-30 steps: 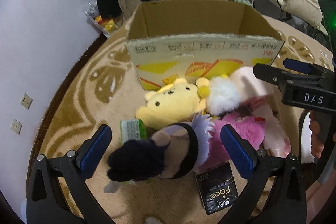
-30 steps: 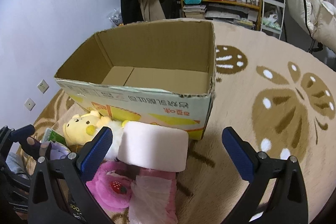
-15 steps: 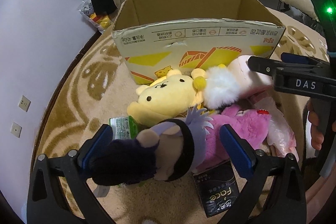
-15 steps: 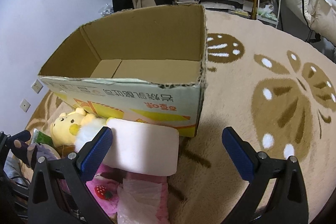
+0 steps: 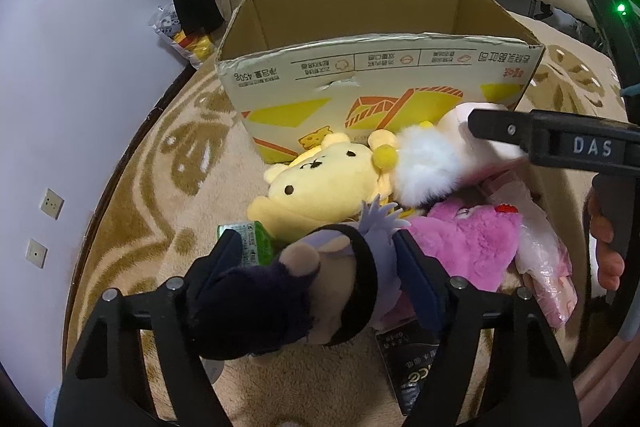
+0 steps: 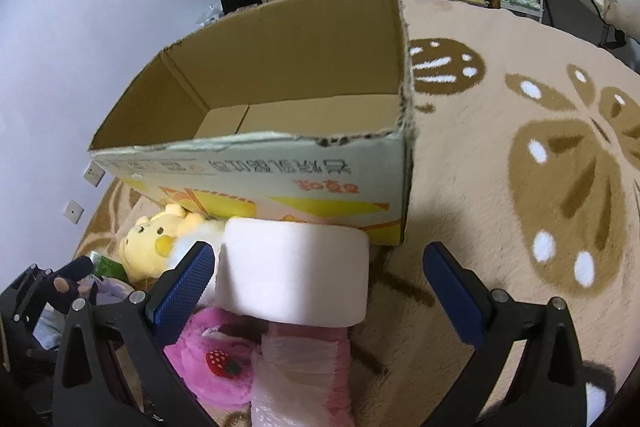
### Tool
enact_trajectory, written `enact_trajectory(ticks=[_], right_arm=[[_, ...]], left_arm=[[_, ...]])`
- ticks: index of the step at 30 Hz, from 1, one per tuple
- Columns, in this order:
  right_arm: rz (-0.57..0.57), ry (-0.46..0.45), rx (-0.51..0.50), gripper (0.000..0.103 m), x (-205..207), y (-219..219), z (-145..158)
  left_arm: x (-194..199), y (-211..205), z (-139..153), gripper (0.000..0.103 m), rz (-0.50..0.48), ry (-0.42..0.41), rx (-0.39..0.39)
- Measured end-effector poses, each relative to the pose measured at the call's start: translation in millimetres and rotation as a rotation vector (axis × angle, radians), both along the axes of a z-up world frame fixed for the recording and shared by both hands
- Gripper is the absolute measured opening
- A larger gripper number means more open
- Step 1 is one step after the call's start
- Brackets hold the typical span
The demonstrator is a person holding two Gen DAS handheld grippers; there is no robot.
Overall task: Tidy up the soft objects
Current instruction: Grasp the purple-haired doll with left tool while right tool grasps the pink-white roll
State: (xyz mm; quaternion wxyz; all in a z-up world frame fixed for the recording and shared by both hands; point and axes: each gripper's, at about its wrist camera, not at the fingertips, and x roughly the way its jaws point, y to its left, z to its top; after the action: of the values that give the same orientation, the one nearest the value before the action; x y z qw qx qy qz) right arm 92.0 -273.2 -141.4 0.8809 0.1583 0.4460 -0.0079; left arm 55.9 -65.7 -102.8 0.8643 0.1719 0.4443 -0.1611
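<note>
Grasp step. My left gripper point(image 5: 320, 263) has just been closing and now pinches the dark-robed plush doll point(image 5: 288, 291) at my 6 o'clock — next, lift toward the empty cardboard box point(image 5: 376, 75) at 12. My right gripper point(image 6: 320, 267), spread, straddles the pink cushion point(image 6: 294, 273) without squeezing it. The doll's face is hidden.

Right gripper point(image 6: 320, 279) jaws apart, astride pink foam block point(image 6: 294, 273); cardboard box point(image 6: 256, 171) beyond.
</note>
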Motion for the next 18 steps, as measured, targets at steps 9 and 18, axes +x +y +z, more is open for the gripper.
enact_trajectory(ticks=[9,18], right_arm=[[0.044,0.006,0.056,0.064,-2,6,-1],[0.017,-0.032,0.023,0.06,-16,7,16]], left_arm=[[1,8,6,0.072,0.032,0.015,-0.051],[-2,20,17,0.071,0.069,-0.023,-0.103]])
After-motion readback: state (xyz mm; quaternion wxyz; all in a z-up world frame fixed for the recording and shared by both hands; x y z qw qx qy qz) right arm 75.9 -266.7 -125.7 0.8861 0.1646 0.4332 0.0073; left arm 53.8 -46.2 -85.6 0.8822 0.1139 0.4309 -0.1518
